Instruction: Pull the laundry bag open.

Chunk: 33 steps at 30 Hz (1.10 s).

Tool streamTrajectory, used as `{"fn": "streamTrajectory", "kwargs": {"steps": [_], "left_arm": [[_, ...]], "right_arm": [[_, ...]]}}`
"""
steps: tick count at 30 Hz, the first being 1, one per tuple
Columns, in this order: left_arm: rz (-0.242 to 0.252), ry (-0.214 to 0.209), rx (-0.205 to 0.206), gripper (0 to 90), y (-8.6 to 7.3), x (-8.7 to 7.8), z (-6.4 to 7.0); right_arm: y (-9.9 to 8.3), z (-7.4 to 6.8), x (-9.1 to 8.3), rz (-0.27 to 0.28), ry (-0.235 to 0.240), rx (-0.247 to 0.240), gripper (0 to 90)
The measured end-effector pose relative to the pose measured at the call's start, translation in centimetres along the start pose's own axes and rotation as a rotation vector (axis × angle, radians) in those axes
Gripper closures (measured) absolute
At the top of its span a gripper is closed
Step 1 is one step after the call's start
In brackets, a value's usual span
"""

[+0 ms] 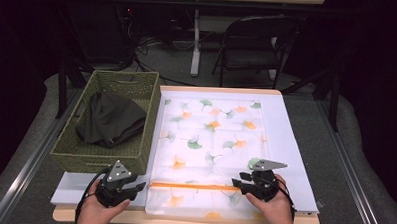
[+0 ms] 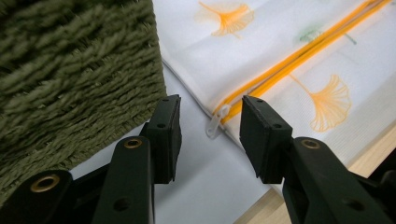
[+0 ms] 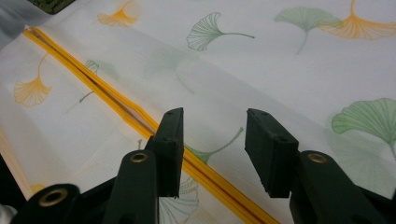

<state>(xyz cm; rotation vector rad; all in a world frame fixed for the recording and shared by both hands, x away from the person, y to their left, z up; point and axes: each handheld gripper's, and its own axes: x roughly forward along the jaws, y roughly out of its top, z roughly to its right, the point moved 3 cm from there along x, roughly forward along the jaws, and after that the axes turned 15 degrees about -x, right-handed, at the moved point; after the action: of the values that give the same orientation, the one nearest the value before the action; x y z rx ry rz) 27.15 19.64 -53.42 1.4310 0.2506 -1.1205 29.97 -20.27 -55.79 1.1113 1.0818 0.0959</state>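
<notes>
two hand-held grippers sit at the near edge of the tabletop (image 1: 290, 145), one at each end of the orange zipper (image 1: 194, 186) on a white mesh bag (image 1: 210, 137) with ginkgo leaf print. bag lies flat in the middle of the tabletop, zipper near its 6 o'clock edge, long axis running 9 to 3 o'clock in the high view.

left hand-held gripper (image 1: 134, 188) is at the 9 o'clock end of the zipper, jaws wide, holding nothing. in the left gripper view the white zipper pull (image 2: 215, 122) lies between the jaws, just ahead toward 12 o'clock, slightly nearer the right jaw, not touched. zipper line runs off from it toward 2 o'clock. green woven basket (image 2: 70, 70) sits close at 10 o'clock of the jaws; in the high view it holds a dark cloth (image 1: 108, 119).

right hand-held gripper (image 1: 240, 179) is at the 3 o'clock end of the zipper, jaws wide, empty. in the right gripper view the zipper (image 3: 116, 105) passes under the left jaw, running 10 to 5 o'clock, so this gripper sits over the bag, not on the pull.

judgement: left is nearer the pull, so the grab looks like its job, short push forward then close. right looks set to pin the bag. zipper looks shut for most of its length, a dark gap at one stretch, cannot tell more.
</notes>
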Motion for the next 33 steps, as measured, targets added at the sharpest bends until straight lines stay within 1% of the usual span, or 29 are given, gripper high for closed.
{"fn": "streamTrajectory", "kwargs": {"steps": [1, 2, 4, 5, 7, 9, 11, 13, 14, 15, 17, 20, 21, 22, 25, 26, 29, 31, 32, 33], "left_arm": [[-0.006, -0.006, -0.008, 58.6, 0.1, -0.1, 0.0], [-0.010, 0.000, -0.022, 58.6, 0.1, -0.1, 0.1], [-0.034, 0.012, -0.025, 58.1, 0.3, -0.1, 0.2], [-0.038, 0.019, -0.022, 57.2, 0.3, -0.1, 0.2], [-0.048, 0.026, -0.034, 55.4, 0.5, -0.1, 0.4], [-0.062, 0.019, -0.047, 54.1, 0.7, -0.3, 0.5], [-0.077, 0.019, -0.069, 53.3, 1.1, -0.5, 0.7], [-0.104, 0.014, -0.075, 51.5, 1.5, -0.8, 0.9], [-0.104, 0.014, -0.075, 50.7, 1.5, -0.8, 0.9], [-0.122, 0.010, -0.080, 50.3, 2.0, -1.2, 1.0], [-0.127, 0.007, -0.078, 49.9, 2.4, -1.5, 1.2], [-0.135, 0.025, -0.077, 49.0, 3.1, -2.0, 1.3], [-0.140, 0.029, -0.076, 48.7, 3.3, -2.1, 1.3], [-0.144, 0.026, -0.074, 48.3, 3.5, -2.2, 1.3], [-0.156, 0.027, -0.084, 48.1, 4.2, -2.5, 1.2], [-0.159, 0.026, -0.088, 48.4, 4.4, -2.6, 1.2], [-0.156, 0.033, -0.091, 48.9, 4.8, -2.8, 1.2], [-0.156, 0.041, -0.108, 49.0, 5.4, -2.9, 1.0], [-0.158, 0.039, -0.122, 48.9, 5.6, -3.0, 1.0], [-0.157, 0.039, -0.127, 48.9, 5.7, -3.1, 0.9]], "right_arm": [[0.0, -0.1, 0.1, -0.002, 0.001, -0.005, 56.6], [0.1, -0.2, 0.2, -0.005, 0.002, -0.007, 56.4], [0.0, -0.2, 0.4, -0.013, 0.001, -0.025, 56.0], [0.0, -0.3, 0.5, -0.016, -0.001, -0.022, 55.8], [-0.1, -0.4, 0.5, -0.018, 0.001, -0.024, 55.3], [-0.2, -0.3, 0.6, -0.015, -0.003, -0.038, 54.8], [-0.3, -0.3, 0.5, -0.017, -0.007, -0.033, 54.7], [-0.4, -0.3, 0.4, -0.011, -0.009, -0.034, 54.7], [-0.4, -0.3, 0.4, -0.011, -0.009, -0.034, 54.7], [-0.5, -0.3, 0.4, -0.013, -0.015, -0.035, 54.6], [-0.6, -0.3, 0.4, -0.015, -0.015, -0.026, 54.6], [-0.8, 0.0, 0.5, -0.021, -0.027, -0.028, 54.5], [-0.9, -0.1, 0.5, -0.021, -0.025, -0.016, 54.5], [-0.9, 0.0, 0.5, -0.017, -0.024, -0.019, 54.5], [-0.9, 0.0, 0.4, -0.016, -0.029, -0.014, 54.5], [-0.9, 0.1, 0.4, -0.015, -0.030, -0.022, 54.5], [-1.0, 0.1, 0.5, -0.017, -0.029, -0.017, 54.5], [-1.1, 0.2, 0.5, -0.021, -0.031, -0.013, 54.5], [-1.1, 0.1, 0.5, -0.022, -0.030, -0.010, 54.5], [-1.1, 0.2, 0.5, -0.020, -0.032, -0.013, 54.5]]}}
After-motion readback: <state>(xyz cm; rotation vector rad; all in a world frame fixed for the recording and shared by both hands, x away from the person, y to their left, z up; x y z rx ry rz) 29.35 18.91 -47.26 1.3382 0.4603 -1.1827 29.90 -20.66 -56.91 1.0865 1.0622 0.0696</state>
